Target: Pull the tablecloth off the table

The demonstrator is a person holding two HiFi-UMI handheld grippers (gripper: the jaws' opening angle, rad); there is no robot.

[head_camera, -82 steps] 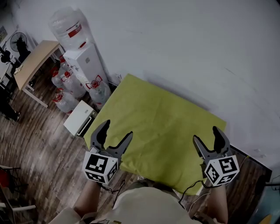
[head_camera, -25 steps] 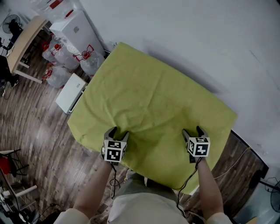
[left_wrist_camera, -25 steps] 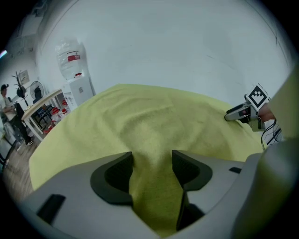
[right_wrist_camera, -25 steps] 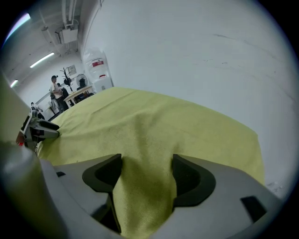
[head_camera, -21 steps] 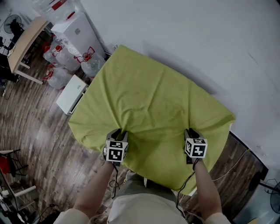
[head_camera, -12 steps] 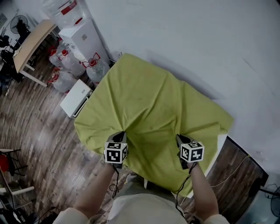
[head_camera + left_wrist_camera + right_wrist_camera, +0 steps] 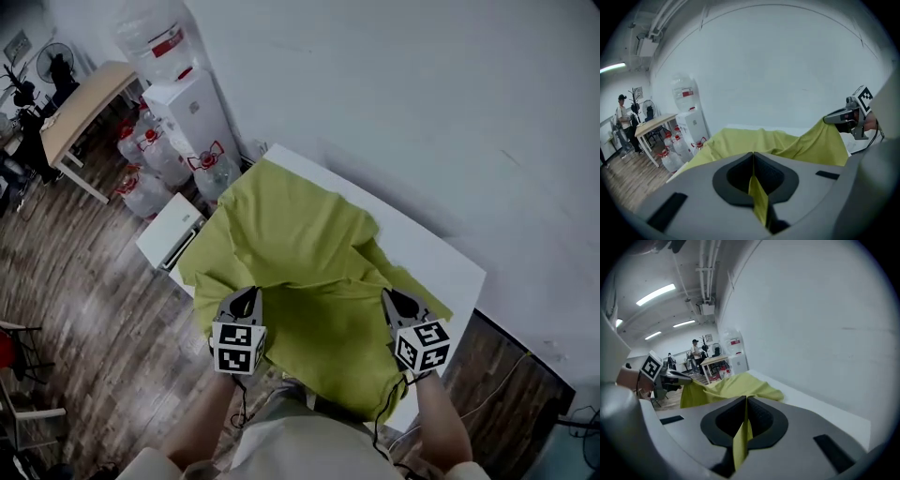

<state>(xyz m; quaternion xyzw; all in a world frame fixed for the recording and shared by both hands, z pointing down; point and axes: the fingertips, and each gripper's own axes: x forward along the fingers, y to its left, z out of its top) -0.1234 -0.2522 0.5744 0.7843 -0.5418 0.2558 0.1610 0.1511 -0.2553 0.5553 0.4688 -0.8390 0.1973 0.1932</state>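
A yellow-green tablecloth (image 7: 300, 253) lies bunched over the near half of a white table (image 7: 427, 251), whose far edge and right side are bare. My left gripper (image 7: 246, 298) is shut on a fold of the cloth at the near left, and my right gripper (image 7: 394, 300) is shut on a fold at the near right. In the left gripper view a strip of cloth (image 7: 758, 199) is pinched between the closed jaws of the left gripper (image 7: 753, 157). The right gripper view shows the same: cloth (image 7: 740, 439) clamped in the right gripper (image 7: 746, 401), table top (image 7: 820, 411) beyond.
A white water dispenser (image 7: 192, 112) and several water bottles (image 7: 150, 164) stand left of the table, with a white box (image 7: 169, 239) on the wooden floor. A wooden desk (image 7: 80, 103) is further left. The wall runs behind the table. People (image 7: 696, 350) stand far off.
Both grippers closed on the cloth and drew it toward me. The cloth slid off the far edge and right side, baring white table top, and now lies bunched.
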